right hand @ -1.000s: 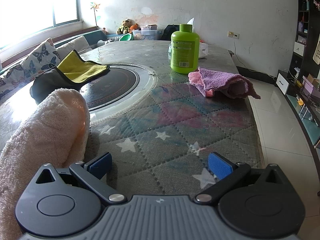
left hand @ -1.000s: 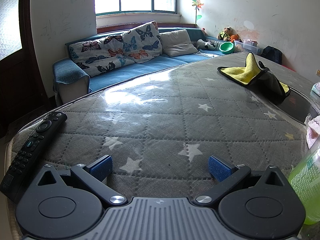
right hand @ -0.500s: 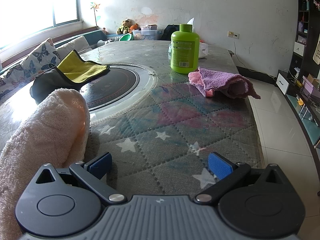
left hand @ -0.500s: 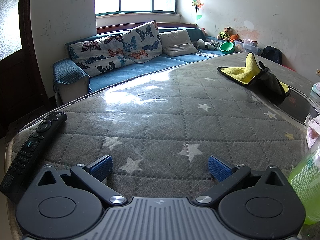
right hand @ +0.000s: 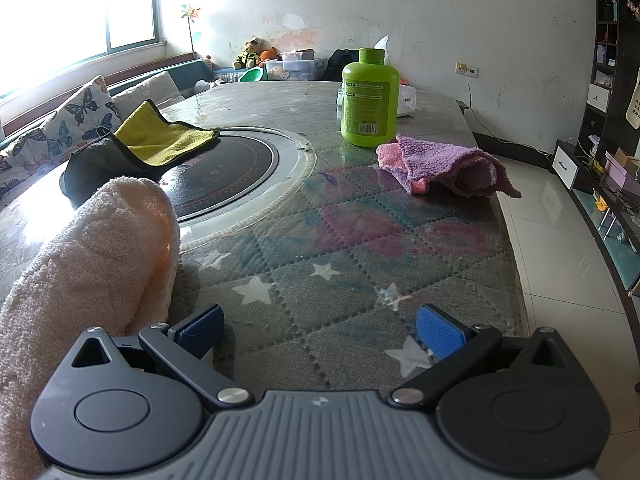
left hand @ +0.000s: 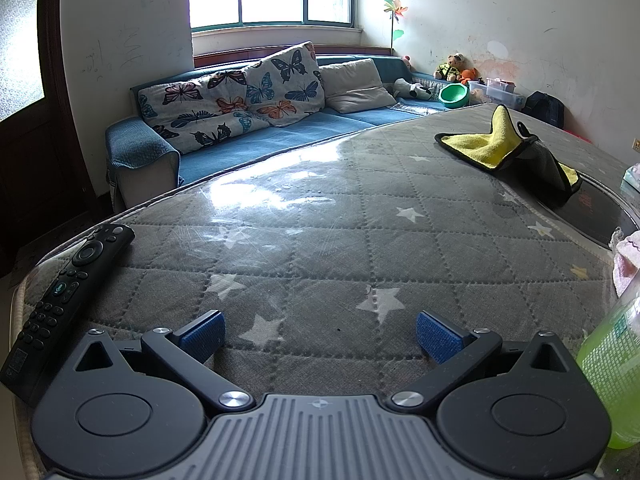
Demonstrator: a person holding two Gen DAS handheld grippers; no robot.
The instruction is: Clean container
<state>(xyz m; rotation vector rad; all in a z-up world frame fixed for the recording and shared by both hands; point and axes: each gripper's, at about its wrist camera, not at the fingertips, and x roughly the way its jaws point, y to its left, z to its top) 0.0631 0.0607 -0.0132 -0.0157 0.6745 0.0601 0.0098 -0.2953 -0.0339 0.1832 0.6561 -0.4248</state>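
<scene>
Nothing had moved since the earlier frames: both grippers rested low over the table, in the same places. The left gripper had its jaws spread wide with nothing between the blue pads, and the right gripper was likewise released and empty.

Nearest the right gripper, a cream terry towel was heaped just beside its left finger. In the left wrist view, a translucent green plastic bottle stood close by that gripper's right side, with a black TV remote at the table's near-left edge.

Farther on, the round grey quilted table with white stars under a clear cover held a dark inset cooktop disc, overlapped by a yellow and grey microfibre cloth. A pink and purple towel lay just in front of the lime-green capped plastic bottle, which stood upright toward the far right of the table and was probably the container to clean.

That bottle looked light, rigid and smooth-walled, so likely slippery; a grip across the straight mid-body, below the shoulder, seemed safest. The purple towel lay between the right gripper and it, and was the likely wiping cloth.
</scene>
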